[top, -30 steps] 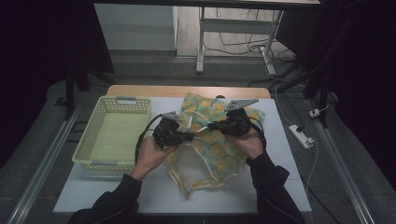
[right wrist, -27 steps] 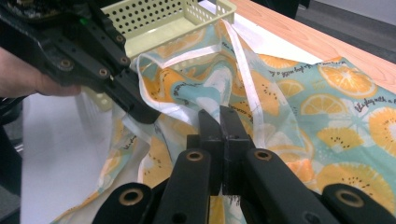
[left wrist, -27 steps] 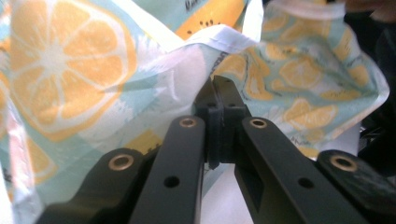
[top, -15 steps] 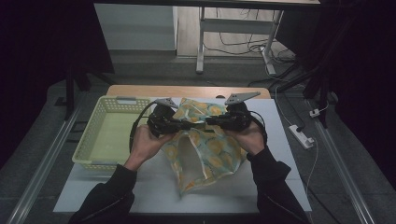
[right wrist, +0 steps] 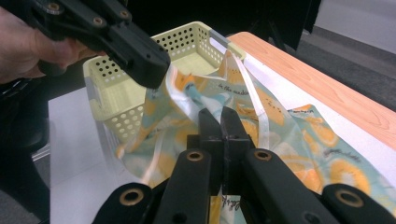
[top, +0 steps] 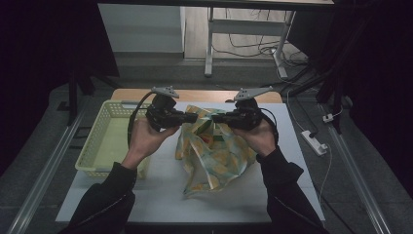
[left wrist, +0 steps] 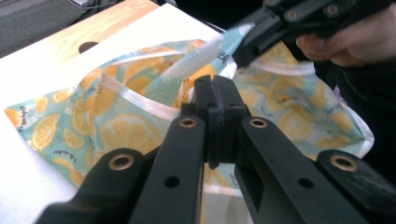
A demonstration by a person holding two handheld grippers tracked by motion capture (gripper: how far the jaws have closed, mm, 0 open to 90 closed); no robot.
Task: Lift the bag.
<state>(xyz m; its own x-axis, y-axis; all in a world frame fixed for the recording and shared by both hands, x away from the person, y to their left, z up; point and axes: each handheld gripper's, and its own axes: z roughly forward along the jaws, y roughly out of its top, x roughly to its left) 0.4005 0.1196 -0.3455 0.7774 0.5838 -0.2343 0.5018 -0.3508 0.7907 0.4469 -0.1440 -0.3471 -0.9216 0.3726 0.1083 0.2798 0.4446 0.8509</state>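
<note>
Dim room, dark floor all round, and one white tabletop (top: 160, 190) with a wooden strip along its far edge catching the light. On it, to the left, sits a pale yellow perforated plastic basket (top: 104, 146), my landmark for everything else.

Just right of that basket hangs a soft fabric piece printed with yellow lemon slices on pale teal, edged in white tape (top: 214, 156). Its top is lifted clear of the table while its lower folds trail on the tabletop, nearer the person than the basket's front corner. The left gripper (top: 194, 117) is clamped on the cloth's upper edge just beside the basket's right wall; the right gripper (top: 215, 118) pinches the same edge a little further from the basket. In each gripper view the two black jaws stand pressed together with fabric running in between them.

I judge the cloth light and limp: it sags and bunches between the two holds and keeps no shape. The weave looks slightly glossy, so a shallow pinch could slide off. The taped hem and the white straps (right wrist: 254, 98) seem the surest places to hold, being thicker and less stretchy than the printed panel. Holds set further apart along that hem would spread it flatter.
</note>
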